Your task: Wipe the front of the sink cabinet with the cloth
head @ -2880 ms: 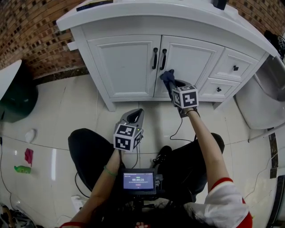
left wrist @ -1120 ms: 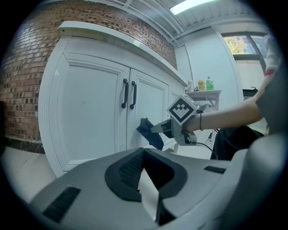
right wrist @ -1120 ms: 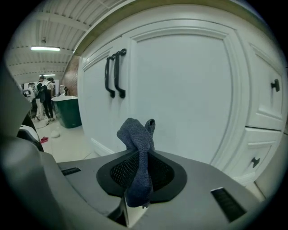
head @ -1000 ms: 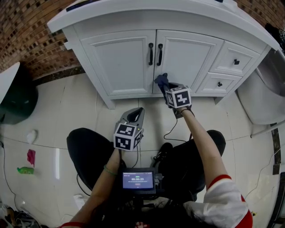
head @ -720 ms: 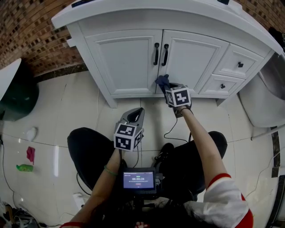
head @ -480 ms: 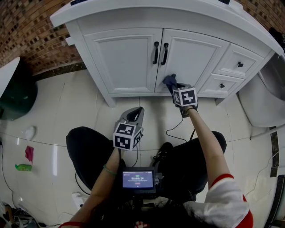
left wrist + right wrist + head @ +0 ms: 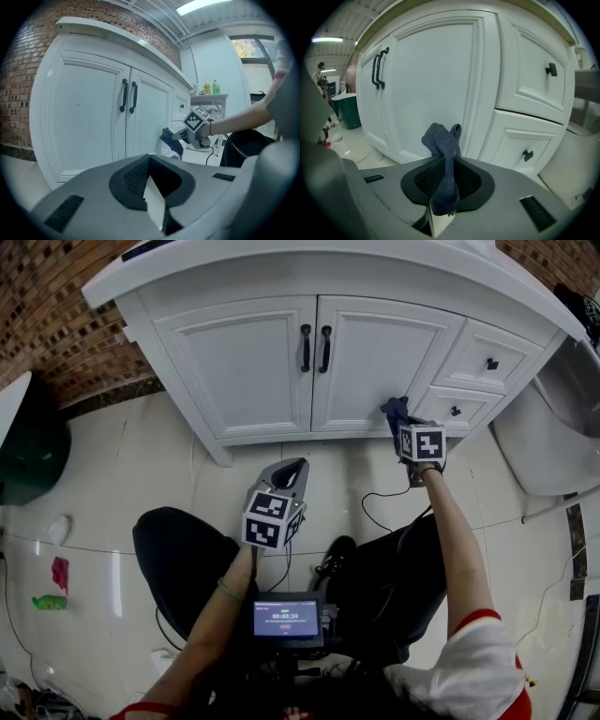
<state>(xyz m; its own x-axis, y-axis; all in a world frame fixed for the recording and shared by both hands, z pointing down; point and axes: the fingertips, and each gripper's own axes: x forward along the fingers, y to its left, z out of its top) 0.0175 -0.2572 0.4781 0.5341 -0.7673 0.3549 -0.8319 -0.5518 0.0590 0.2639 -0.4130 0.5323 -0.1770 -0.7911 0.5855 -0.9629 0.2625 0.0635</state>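
Observation:
The white sink cabinet (image 7: 244, 362) has two doors with black handles (image 7: 314, 348) and two small drawers on its right. My right gripper (image 7: 401, 418) is shut on a dark blue cloth (image 7: 394, 409), at the lower right corner of the right door beside the lower drawer (image 7: 459, 409). In the right gripper view the cloth (image 7: 443, 150) sticks up out of the jaws, close in front of the door's frame (image 7: 483, 93). My left gripper (image 7: 291, 470) hangs back over the floor, shut and empty; in its own view the cloth (image 7: 171, 139) shows against the cabinet.
A dark green bin (image 7: 23, 451) stands at the left by the brick wall (image 7: 56, 315). A white fixture (image 7: 544, 427) is just right of the cabinet. A black cable (image 7: 375, 512) trails on the tiles, with small litter (image 7: 58, 573) at the far left.
The right gripper has carried the cloth to the right along the bottom of the right door, from below the handles to beside the lower drawer. The left gripper has stayed put.

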